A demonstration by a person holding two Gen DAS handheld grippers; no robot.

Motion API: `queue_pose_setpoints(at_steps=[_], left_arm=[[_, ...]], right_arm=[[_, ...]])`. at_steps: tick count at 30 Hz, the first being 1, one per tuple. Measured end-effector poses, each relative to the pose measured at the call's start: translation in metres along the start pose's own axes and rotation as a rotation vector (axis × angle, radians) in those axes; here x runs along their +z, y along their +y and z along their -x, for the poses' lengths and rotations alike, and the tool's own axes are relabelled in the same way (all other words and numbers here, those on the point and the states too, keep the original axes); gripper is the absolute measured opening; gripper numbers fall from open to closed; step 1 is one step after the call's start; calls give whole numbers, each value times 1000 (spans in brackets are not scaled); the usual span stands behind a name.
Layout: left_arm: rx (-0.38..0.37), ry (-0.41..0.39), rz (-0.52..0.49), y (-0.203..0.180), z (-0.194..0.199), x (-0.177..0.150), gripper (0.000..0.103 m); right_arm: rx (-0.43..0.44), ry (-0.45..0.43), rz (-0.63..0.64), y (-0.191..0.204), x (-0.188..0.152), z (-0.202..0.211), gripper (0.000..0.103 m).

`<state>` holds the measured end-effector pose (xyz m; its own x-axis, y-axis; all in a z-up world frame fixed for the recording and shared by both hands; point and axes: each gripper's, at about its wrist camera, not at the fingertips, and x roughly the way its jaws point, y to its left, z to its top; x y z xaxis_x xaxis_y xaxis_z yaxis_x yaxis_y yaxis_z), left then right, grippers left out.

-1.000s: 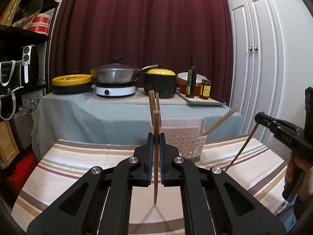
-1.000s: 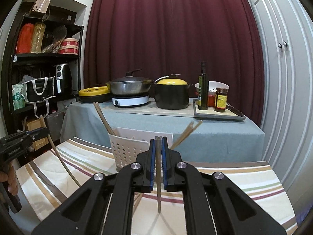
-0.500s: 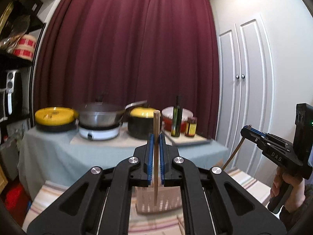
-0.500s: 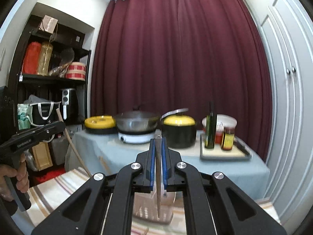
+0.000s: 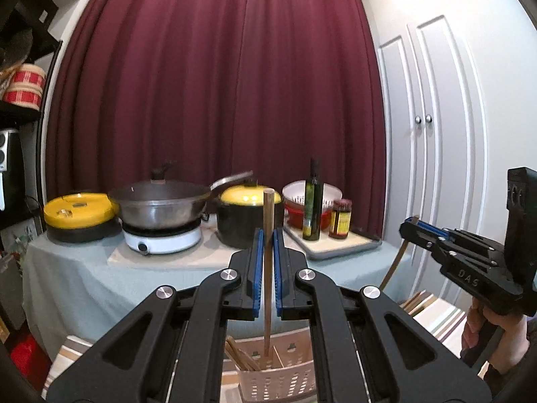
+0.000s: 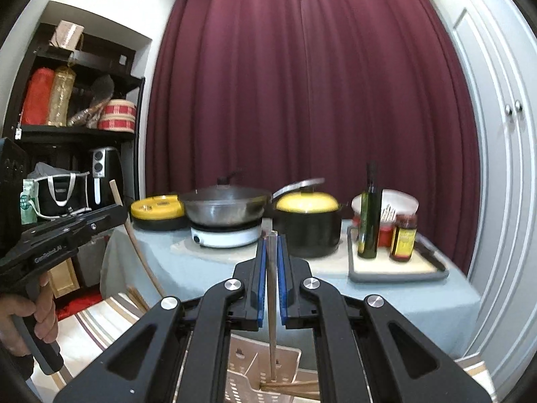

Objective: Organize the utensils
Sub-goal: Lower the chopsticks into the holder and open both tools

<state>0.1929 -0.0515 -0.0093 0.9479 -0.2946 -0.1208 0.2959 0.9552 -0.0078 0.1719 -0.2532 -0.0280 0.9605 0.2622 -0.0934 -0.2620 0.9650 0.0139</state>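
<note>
so both claws, left [image 5: 267, 262] and right [image 6: 272, 268], gripped chopsticks [image 5: 267, 268] upright above the basket [image 5: 288, 379]; next, release them into it.

Matte black two-finger handheld grippers [image 5: 267, 268]

Blue ribbed pads [image 5: 257, 268] line the fingers; round silver screws [image 5: 225, 273] flank them; pistol-grip body [image 5: 470, 268] embossed "DAS".

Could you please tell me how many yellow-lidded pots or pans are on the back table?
2: a flat yellow-lidded pan at the table's left end, and a black pot with a yellow lid right of the wok. Others may be hidden.
</note>
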Motion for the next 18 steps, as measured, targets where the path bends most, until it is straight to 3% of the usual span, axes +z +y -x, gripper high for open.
queue_pose_setpoints(at_steps=[12,13,15,16,18], left_arm=[[-6,164,-11,3,-41,-52,8],[-5,168,-11,4,-42,-54,8],[-3,174,-10,5,-40,-56,10],[-4,174,-9,5,-39,-56,12],[-1,165,0,5,-33,-54,29]], right_arm=[[-8,103,3,6,-39,-27,9],[-10,102,3,6,-39,-25,11],[-17,96,0,7,-38,-22,29],[-21,91,0,7,-38,-21,33],[-34,73,5,9,-34,-12,40]])
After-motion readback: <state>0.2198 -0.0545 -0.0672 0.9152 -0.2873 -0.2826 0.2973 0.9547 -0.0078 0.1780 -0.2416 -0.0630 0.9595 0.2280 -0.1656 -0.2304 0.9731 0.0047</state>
